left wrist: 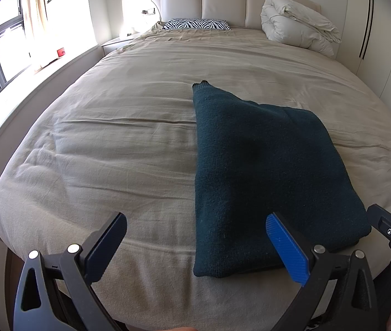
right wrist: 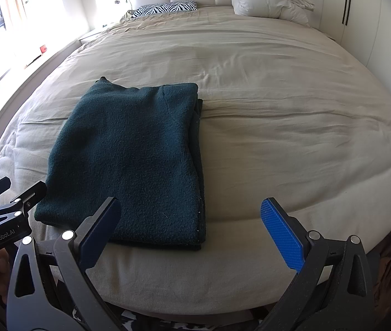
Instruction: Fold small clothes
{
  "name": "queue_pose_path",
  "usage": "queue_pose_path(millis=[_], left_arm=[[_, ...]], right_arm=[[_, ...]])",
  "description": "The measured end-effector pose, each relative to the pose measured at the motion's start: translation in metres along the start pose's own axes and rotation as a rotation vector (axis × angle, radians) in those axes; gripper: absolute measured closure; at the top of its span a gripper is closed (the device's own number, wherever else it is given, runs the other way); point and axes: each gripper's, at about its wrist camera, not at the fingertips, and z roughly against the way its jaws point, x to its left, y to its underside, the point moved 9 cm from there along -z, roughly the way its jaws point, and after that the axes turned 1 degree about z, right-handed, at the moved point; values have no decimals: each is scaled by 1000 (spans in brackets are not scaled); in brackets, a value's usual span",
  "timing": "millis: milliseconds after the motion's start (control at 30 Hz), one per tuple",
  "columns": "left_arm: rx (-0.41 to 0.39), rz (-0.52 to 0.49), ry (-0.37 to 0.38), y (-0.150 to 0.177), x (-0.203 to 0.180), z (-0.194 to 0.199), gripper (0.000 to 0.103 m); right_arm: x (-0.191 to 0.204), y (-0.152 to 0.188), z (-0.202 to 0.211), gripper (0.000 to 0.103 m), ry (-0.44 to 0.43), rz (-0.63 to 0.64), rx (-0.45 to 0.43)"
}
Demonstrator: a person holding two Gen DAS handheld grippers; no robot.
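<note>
The dark green garment (right wrist: pixel 129 160) lay folded near the foot of the bed (right wrist: pixel 278 110). My left gripper (left wrist: pixel 195 248) and right gripper (right wrist: pixel 190 234) were both wide open and held nothing. For the next fold, I judged it best to pinch both near corners evenly and lift them together.

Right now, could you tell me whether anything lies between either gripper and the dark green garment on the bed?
Nothing visible does. The dark green garment lies folded on bare sheet, directly ahead of the open left gripper and right gripper.

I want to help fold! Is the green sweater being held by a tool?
No, both the left tool and right tool are open, and the sweater lies untouched.
</note>
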Motion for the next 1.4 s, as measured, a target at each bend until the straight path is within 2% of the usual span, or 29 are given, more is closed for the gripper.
queue_pose_path(millis=[1400], left_arm=[[9,3,4,6,3,-3,0]], right_arm=[[-2,7,-4,0,-4,-10,10]])
